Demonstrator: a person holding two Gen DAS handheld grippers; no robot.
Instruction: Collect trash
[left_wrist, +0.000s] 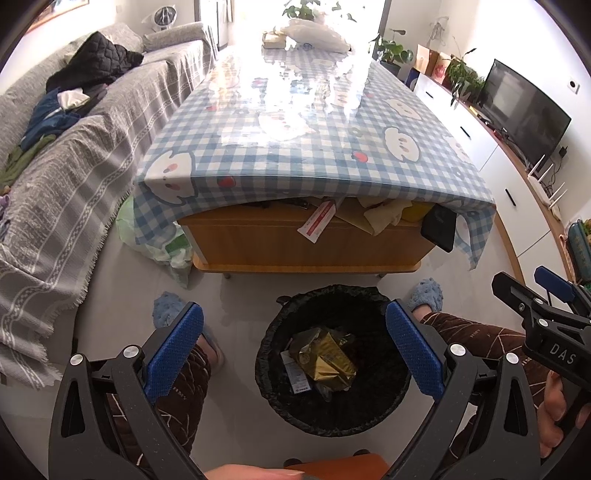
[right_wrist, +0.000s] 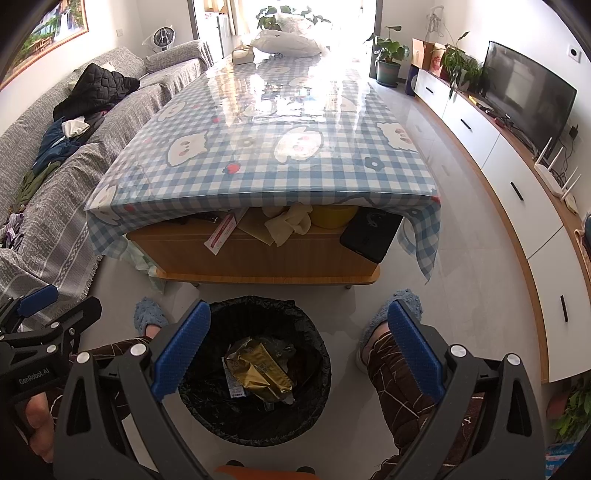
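Checked blue-and-white oilcloth covers the long counter (right_wrist: 258, 155), whose top looks bare of litter at this end; the loose stuff sits on the wooden shelf (right_wrist: 258, 254) beneath the overhang. Below it, on the floor between the person's slippered feet, stands the trash bin (right_wrist: 255, 417) with its black liner, and in it lies the trash already gathered: a crumpled gold foil wrapper (right_wrist: 258, 369) over some printed paper. That foil would weigh almost nothing, crackle and slip, so I would pinch it at a folded edge, not across the puffed middle. On the shelf, a red-and-white paper slip (right_wrist: 223, 232) hangs over the lip and a soft cream rag or tissue (right_wrist: 291, 221) slumps beside it; both look limp and light, and the overhanging end of the slip seems the easiest hold. Whether they count as trash I cannot tell. Both tools hover above the bin, tilted down and forward. The left gripper (left_wrist: 293, 350) has its jaws spread wide and empty, and the right gripper (right_wrist: 299, 347) likewise.
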